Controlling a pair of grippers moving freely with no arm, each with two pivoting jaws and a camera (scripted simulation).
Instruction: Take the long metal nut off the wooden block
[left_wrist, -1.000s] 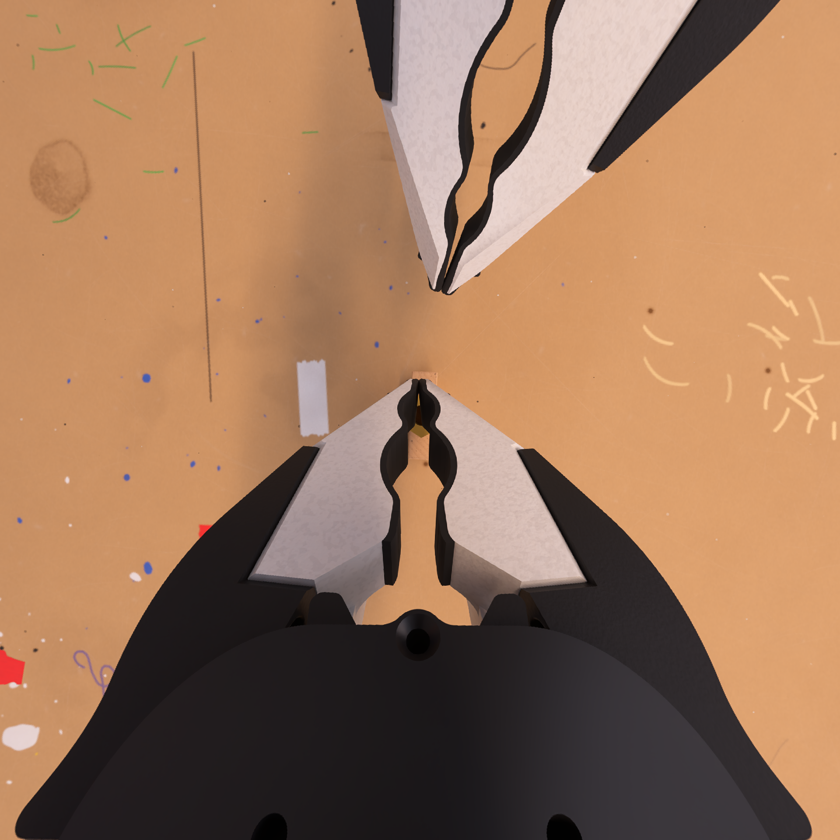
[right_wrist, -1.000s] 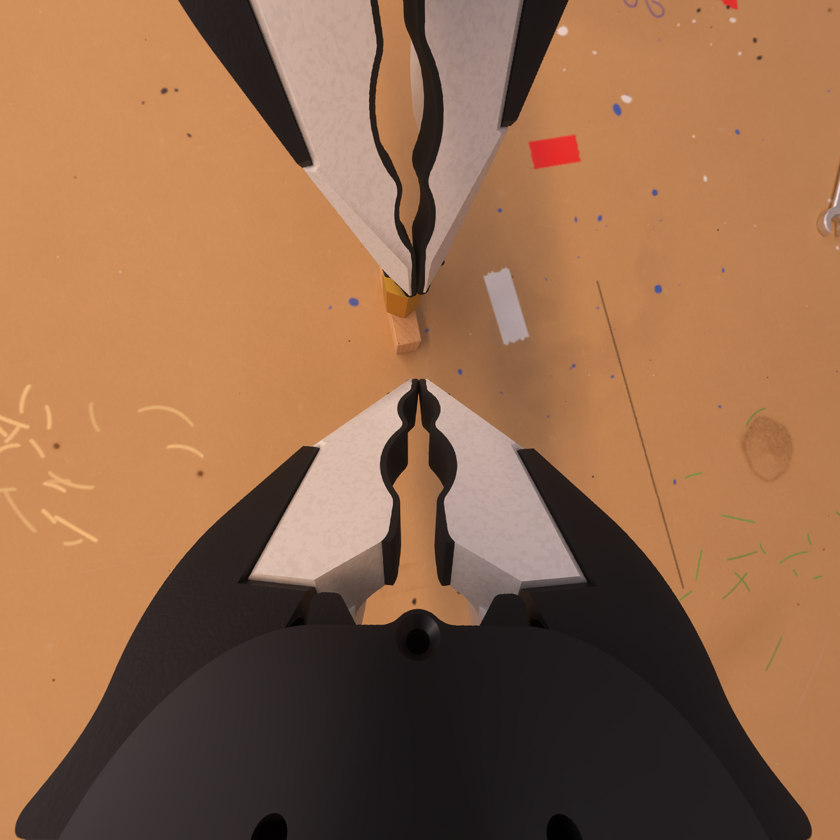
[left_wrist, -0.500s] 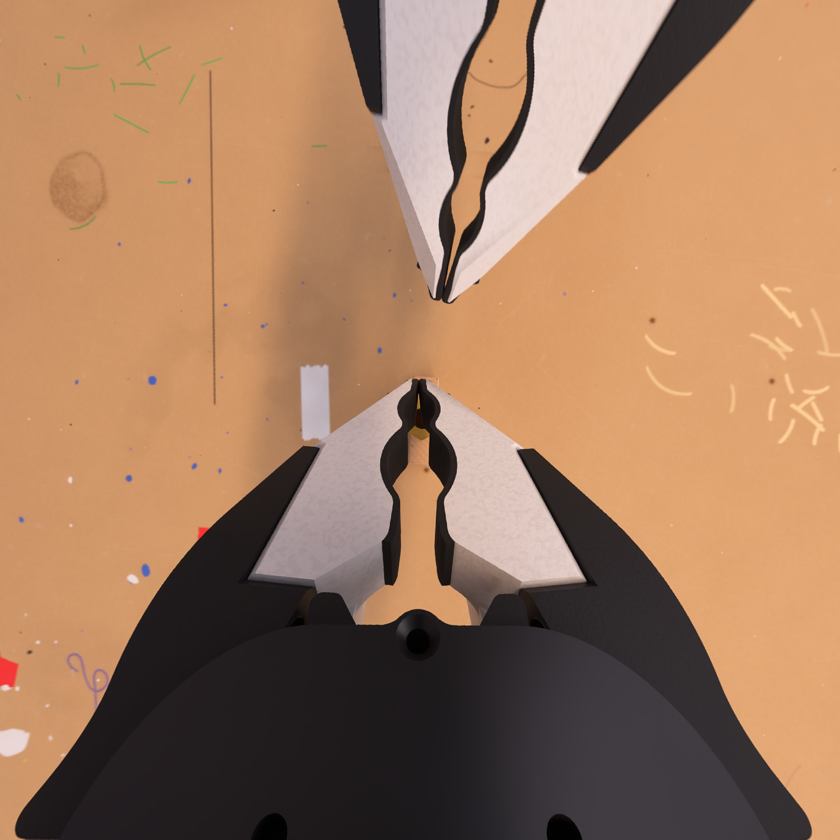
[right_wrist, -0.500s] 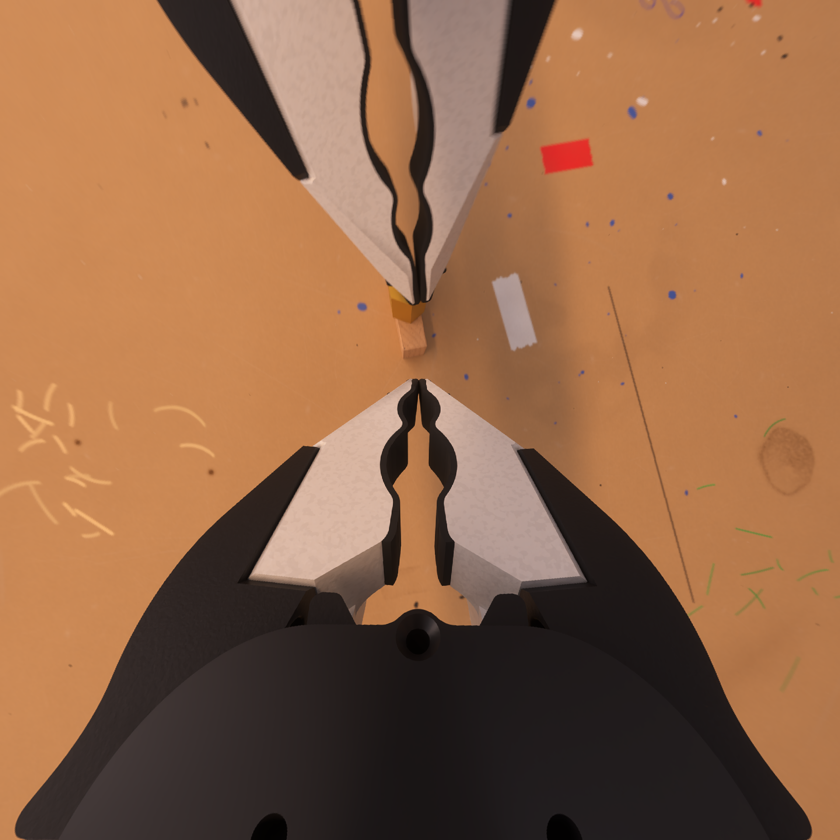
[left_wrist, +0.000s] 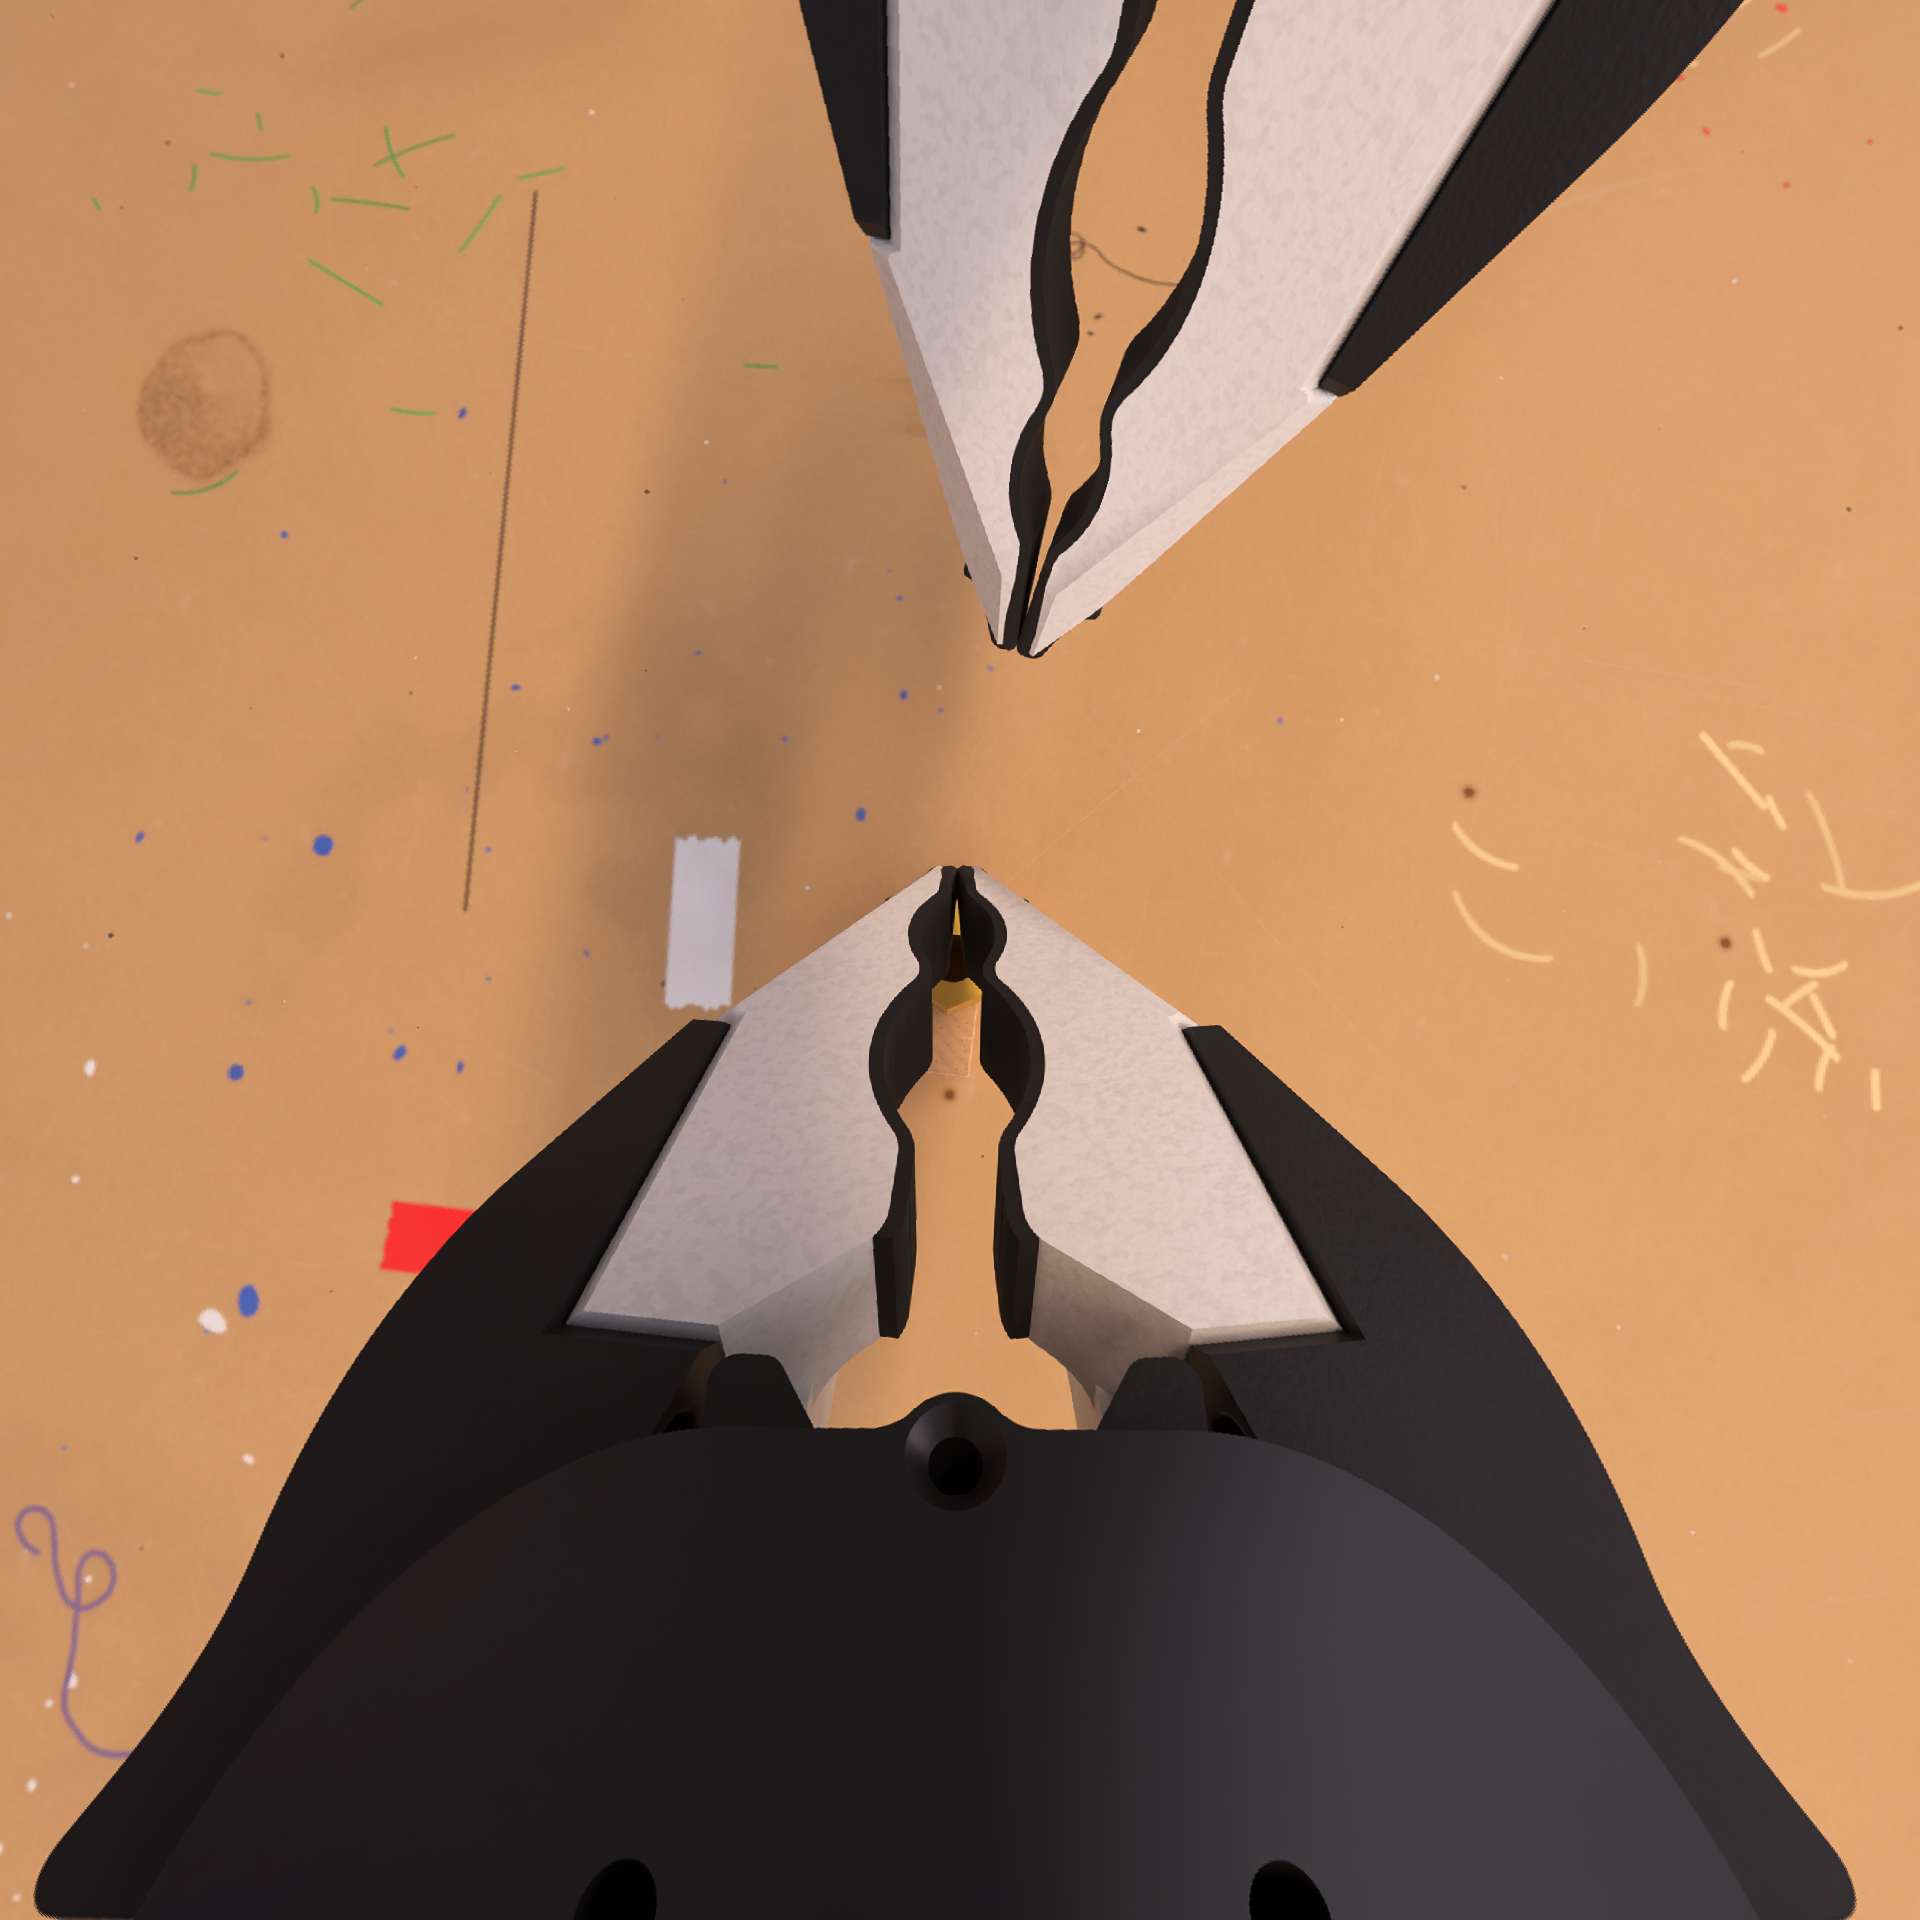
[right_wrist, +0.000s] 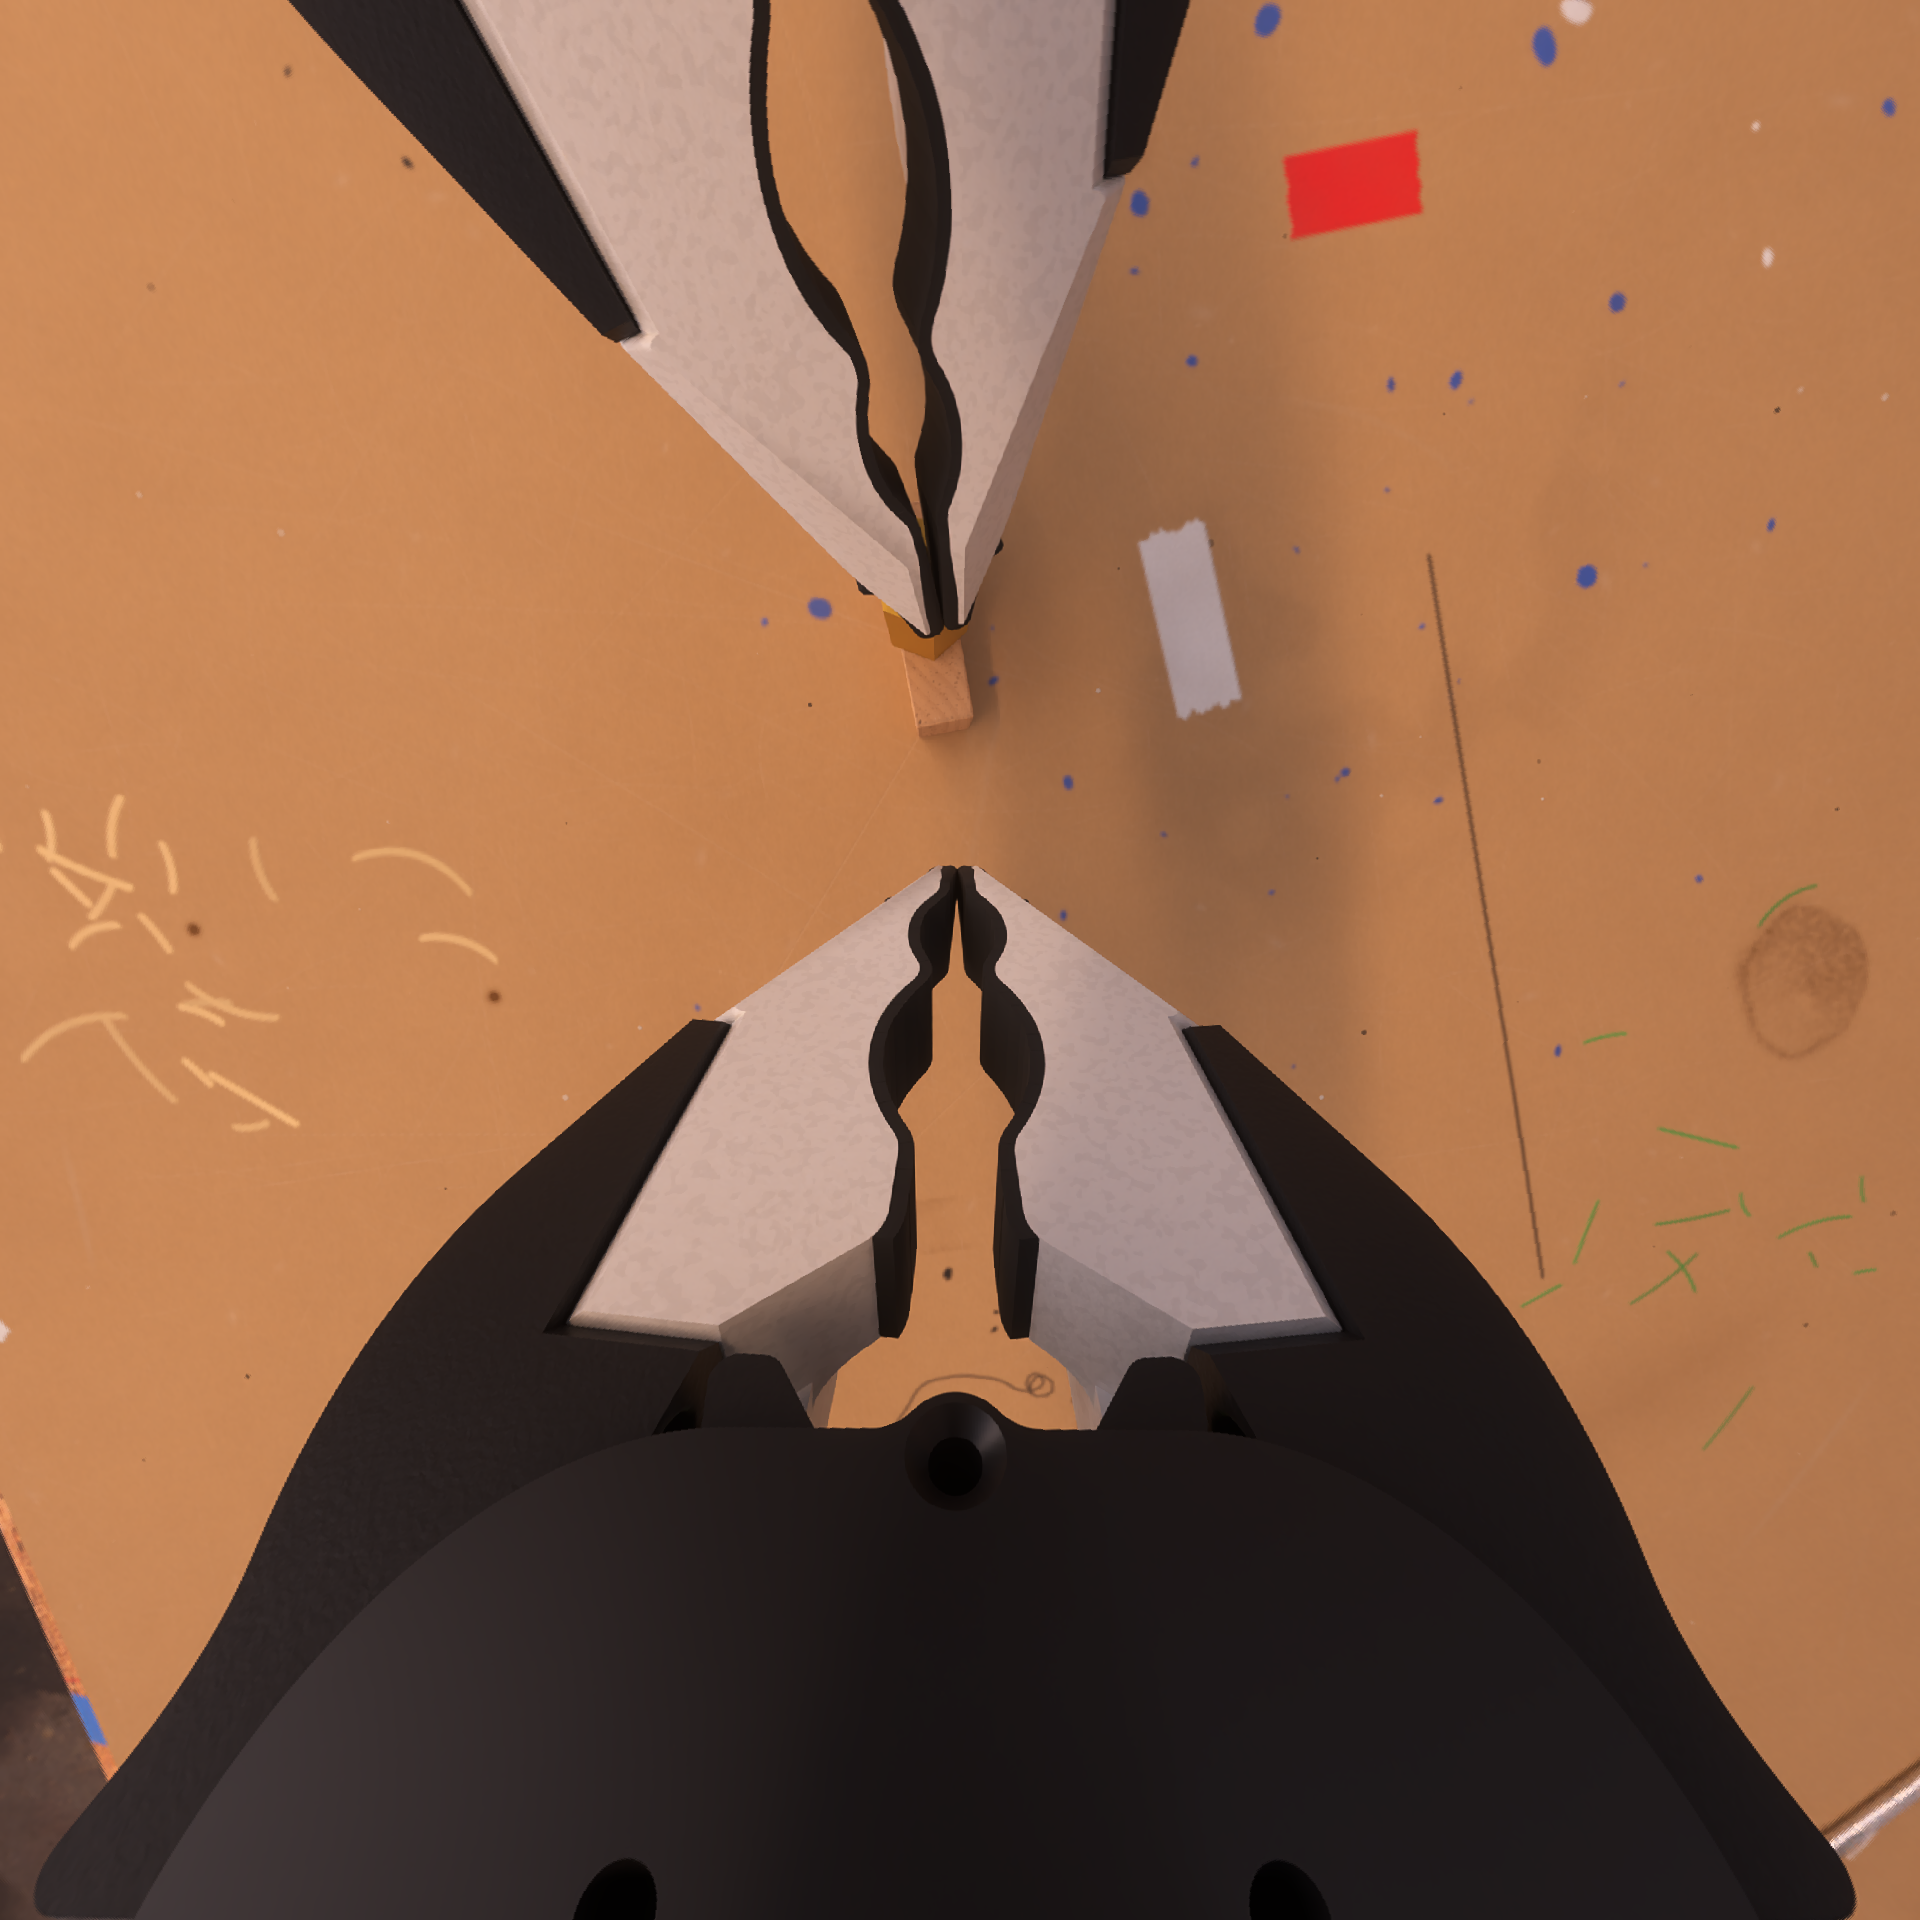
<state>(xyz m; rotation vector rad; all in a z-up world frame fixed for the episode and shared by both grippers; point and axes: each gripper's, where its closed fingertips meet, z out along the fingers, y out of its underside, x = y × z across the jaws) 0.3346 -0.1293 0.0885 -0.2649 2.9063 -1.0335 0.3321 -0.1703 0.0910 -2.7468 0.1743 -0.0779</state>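
In the left wrist view, the left tongs (left_wrist: 956, 873) are seen clamped on the long metal nut (left_wrist: 954, 992), whose brass-coloured body shows in the gap between the fingers, with the wooden block (left_wrist: 956, 1044) directly below it. Compared with a second ago, more of the block is exposed under the nut, and the spots on the tabletop (left_wrist: 1455, 623) have shifted. This is judged to mean the nut is being drawn upward, though nut and block still look to be touching. The right tongs (left_wrist: 1016, 649) are seen well apart beyond, tips together and holding nothing.

In the right wrist view, the right tongs (right_wrist: 956, 873) are shown pressed together on nothing. Farther off, the left tongs (right_wrist: 940, 623) grip the nut (right_wrist: 914, 636), which sits at the top of the block (right_wrist: 938, 691) standing on the tabletop (right_wrist: 416, 520). A white tape strip (right_wrist: 1190, 618) lies near the block and a red patch (right_wrist: 1353, 183) farther away; both are flat and are judged no obstacle. Open room surrounds the block on all sides. The tabletop's edge (right_wrist: 52, 1621) appears only at the lower left corner, well apart from the work.
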